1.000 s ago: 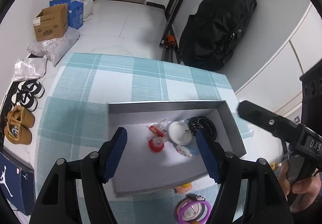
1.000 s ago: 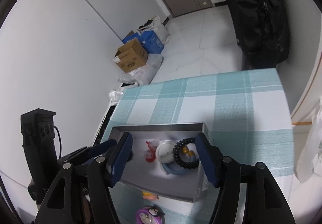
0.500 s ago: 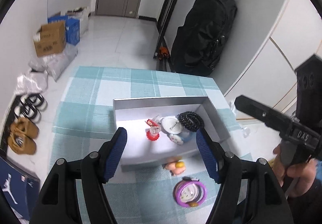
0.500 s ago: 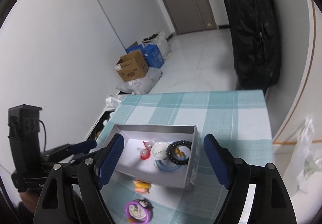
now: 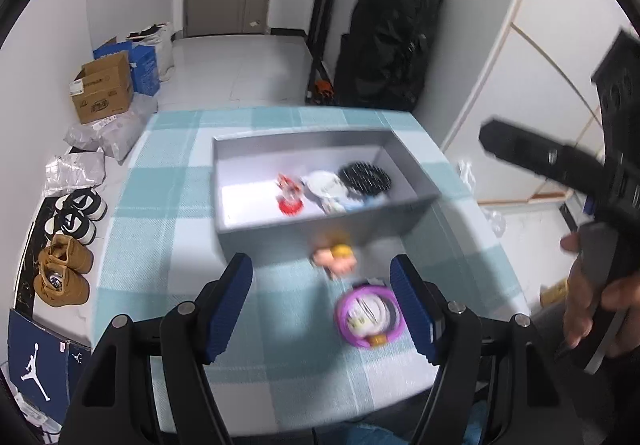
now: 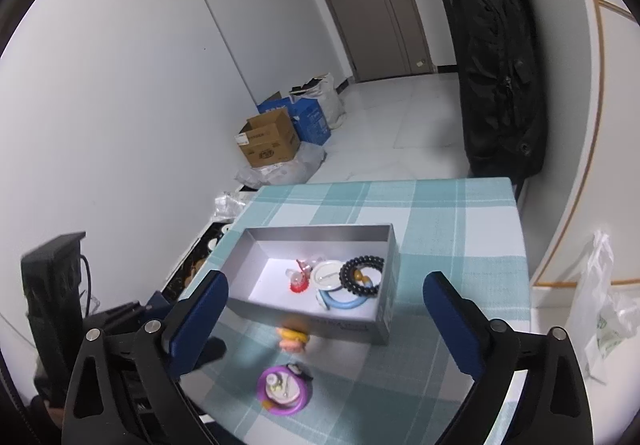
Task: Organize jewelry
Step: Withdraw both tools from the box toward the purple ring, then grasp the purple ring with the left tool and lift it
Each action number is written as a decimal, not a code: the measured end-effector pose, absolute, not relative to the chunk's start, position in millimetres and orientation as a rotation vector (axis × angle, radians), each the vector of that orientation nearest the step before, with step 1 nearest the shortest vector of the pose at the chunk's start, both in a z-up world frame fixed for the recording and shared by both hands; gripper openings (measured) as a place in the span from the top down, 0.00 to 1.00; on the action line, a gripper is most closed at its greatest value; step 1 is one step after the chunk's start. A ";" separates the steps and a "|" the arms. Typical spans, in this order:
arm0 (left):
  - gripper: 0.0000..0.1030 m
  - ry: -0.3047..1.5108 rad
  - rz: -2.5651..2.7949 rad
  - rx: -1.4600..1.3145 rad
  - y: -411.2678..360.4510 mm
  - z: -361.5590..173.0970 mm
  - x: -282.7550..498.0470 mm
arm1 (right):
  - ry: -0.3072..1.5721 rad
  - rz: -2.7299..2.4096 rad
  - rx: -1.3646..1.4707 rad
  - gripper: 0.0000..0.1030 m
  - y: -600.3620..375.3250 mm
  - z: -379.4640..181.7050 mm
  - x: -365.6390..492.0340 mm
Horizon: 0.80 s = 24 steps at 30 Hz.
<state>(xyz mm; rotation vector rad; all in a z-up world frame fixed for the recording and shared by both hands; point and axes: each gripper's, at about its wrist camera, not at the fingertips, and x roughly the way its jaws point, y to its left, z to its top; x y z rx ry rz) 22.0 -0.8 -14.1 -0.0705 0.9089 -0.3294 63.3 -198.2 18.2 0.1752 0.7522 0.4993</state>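
Note:
A grey box stands on the teal checked tablecloth. Inside it lie a red charm, a white round badge, a black coil bracelet and a light blue bangle. In front of the box lie an orange-yellow figure and a purple ring-shaped piece. My left gripper is open and empty, held above the near table edge. My right gripper is open and empty, above the same items.
Cardboard and blue boxes and plastic bags sit on the floor to the left, with shoes by the table. A black bag hangs at the back right. A white plastic bag lies right of the table.
Both grippers have pulled back and up from the box, so the orange figure and purple piece in front of it now show in full. Both stay open.

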 end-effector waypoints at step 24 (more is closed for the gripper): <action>0.34 1.028 -0.315 0.113 -54.8 -53.9 11.3 | 0.838 0.433 0.177 0.00 -234.9 -0.2 42.0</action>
